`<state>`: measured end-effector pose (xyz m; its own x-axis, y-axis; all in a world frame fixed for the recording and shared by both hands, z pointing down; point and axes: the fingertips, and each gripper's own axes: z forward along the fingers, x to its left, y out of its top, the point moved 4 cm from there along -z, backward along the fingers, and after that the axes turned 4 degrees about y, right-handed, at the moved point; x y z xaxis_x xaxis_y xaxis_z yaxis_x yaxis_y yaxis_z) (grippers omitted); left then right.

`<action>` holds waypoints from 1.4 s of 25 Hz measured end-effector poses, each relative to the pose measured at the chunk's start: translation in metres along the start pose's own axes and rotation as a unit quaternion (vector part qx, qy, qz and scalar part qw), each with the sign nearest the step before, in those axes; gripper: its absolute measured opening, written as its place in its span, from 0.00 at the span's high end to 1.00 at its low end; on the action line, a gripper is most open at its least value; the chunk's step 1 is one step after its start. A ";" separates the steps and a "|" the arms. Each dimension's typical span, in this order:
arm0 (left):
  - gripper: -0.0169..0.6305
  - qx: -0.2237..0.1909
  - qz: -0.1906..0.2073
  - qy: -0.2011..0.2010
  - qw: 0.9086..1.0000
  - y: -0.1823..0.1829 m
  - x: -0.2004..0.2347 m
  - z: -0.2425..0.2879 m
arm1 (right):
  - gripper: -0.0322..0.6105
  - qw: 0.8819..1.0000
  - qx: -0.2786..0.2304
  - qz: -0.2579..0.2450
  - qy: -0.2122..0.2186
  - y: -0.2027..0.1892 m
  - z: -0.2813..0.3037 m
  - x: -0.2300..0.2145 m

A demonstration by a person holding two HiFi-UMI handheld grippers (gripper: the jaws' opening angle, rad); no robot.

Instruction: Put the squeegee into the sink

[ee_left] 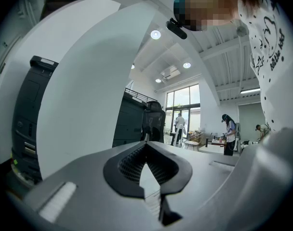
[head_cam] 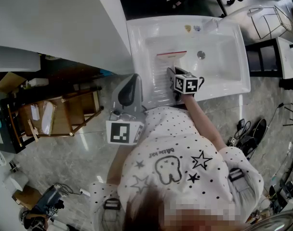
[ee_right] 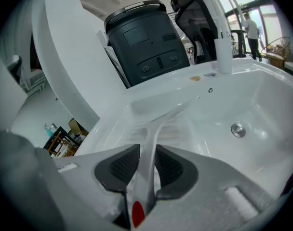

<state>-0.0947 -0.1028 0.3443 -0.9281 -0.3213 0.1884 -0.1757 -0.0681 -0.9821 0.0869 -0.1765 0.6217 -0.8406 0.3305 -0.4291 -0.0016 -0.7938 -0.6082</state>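
At the left, the left claw [ee_left: 146, 147] is held level and well away from the basin, near the person's body, and probably parked there because this job needs only one hand. Its pads are pressed together at the tips, with nothing between them. Just to its right is the white sink [head_cam: 233, 87], and the squeegee [head_cam: 171, 55] is already inside it. The blade lies across the ribbed slope [head_cam: 158, 83] at the basin's left side, well short of the drain [head_cam: 201, 55], and the pale handle runs back towards the person. That looks like a deliberate set-down: with the blade edge resting on the ribs, the tool should have something to lean on and should not slide when it is let go. Further right, the right claw [head_cam: 171, 74] tilts down over the sink's near edge so the handle can follow the slope. In the right gripper view its jaws are partly spread, with the handle running straight between the two dark pads. The pads stand close on either side but seem to have slackened, with a thin gap on one side, so I judge they bracket the handle and no longer pinch it. The placing looks nearly done, and only drawing the claw back off the handle is left.
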 end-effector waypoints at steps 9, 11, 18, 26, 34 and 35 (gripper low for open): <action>0.98 -0.002 0.000 0.000 1.000 -0.001 0.001 0.000 | 0.81 1.000 0.009 -0.002 -0.001 -0.001 0.003 -0.002; 0.98 -0.001 0.000 -0.001 1.000 -0.002 0.000 0.000 | 0.80 1.000 0.013 -0.002 -0.005 -0.003 0.004 -0.003; 0.98 -0.001 0.000 -0.006 1.000 0.000 -0.001 0.001 | 0.79 1.000 0.030 0.001 -0.010 -0.004 0.005 -0.003; 0.98 -0.002 -0.003 -0.007 1.000 -0.001 -0.002 0.002 | 0.78 0.999 0.052 -0.010 -0.011 -0.007 0.008 -0.002; 0.98 -0.001 -0.005 -0.004 1.000 -0.002 0.000 0.001 | 0.78 0.998 0.062 -0.016 -0.011 -0.007 0.011 -0.001; 0.98 -0.002 -0.005 -0.004 1.000 -0.002 -0.001 0.001 | 0.78 0.998 0.063 -0.015 -0.011 -0.008 0.011 -0.001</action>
<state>-0.0935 -0.1035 0.3462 -0.9237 -0.3273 0.1989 -0.1869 -0.0681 -0.9800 0.0819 -0.1761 0.6343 -0.8511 0.3452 -0.3956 -0.0942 -0.8417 -0.5317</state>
